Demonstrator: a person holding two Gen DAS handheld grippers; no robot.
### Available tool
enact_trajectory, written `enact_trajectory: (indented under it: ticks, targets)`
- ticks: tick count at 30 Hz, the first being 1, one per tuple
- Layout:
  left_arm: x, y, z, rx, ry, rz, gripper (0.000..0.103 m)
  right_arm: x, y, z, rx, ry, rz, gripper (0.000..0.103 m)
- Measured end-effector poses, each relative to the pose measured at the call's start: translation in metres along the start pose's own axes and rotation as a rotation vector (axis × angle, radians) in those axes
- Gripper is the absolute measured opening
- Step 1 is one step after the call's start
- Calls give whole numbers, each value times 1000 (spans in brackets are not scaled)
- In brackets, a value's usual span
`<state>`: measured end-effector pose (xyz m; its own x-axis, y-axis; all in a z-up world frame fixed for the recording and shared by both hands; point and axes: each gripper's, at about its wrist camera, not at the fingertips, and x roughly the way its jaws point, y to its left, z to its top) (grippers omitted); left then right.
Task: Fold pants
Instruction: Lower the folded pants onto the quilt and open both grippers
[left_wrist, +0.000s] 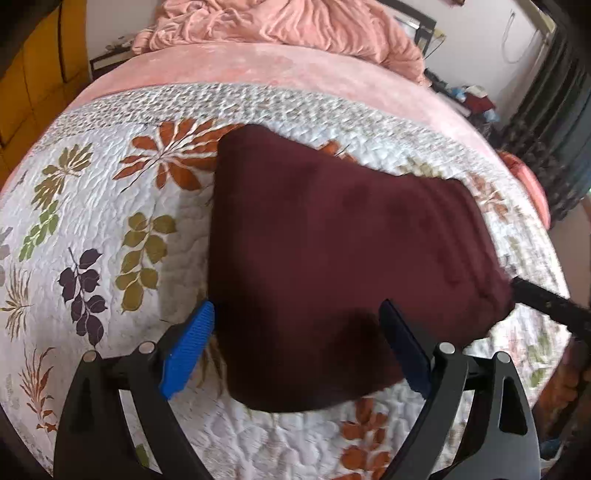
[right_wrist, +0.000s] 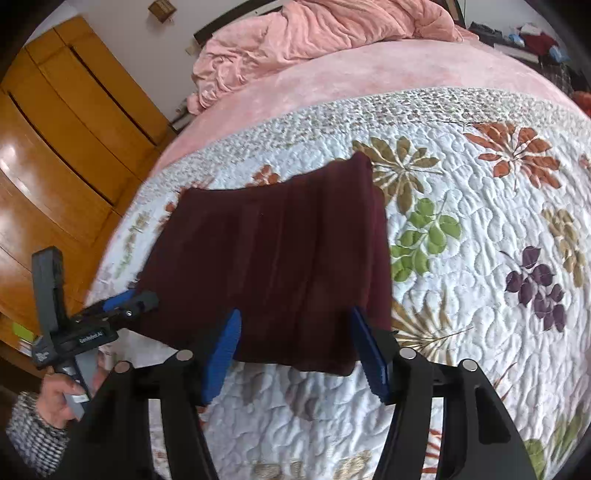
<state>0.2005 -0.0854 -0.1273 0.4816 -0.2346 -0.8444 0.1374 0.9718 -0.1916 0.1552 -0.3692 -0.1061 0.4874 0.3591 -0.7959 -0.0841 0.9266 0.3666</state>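
The left gripper (left_wrist: 297, 347) is wide open and holds nothing. The right gripper (right_wrist: 295, 354) is open too. The dark red pants (left_wrist: 332, 236) lie folded on the flowery quilt (left_wrist: 110, 206). I think they should lift away gently, so the fold stays flat.

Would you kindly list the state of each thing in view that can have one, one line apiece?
pants: folded into a compact maroon stack, lying flat on the quilt, held by neither gripper.
left gripper: open, above the near edge of the pants.
right gripper: open, nothing pinched.
quilt: spread flat over the bed.
pink blanket: bunched up at the far end.
wardrobe: doors closed.
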Motion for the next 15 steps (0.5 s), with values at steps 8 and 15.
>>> enact_trajectory:
  ticks: [8, 15]
  targets:
    - [-20, 8, -8, -8, -8, 37, 90, -2, 0, -12, 16, -8, -88, 60]
    - [-82, -8, -16, 31, -83, 115, 96, -49, 30, -16, -12, -105, -152, 60]
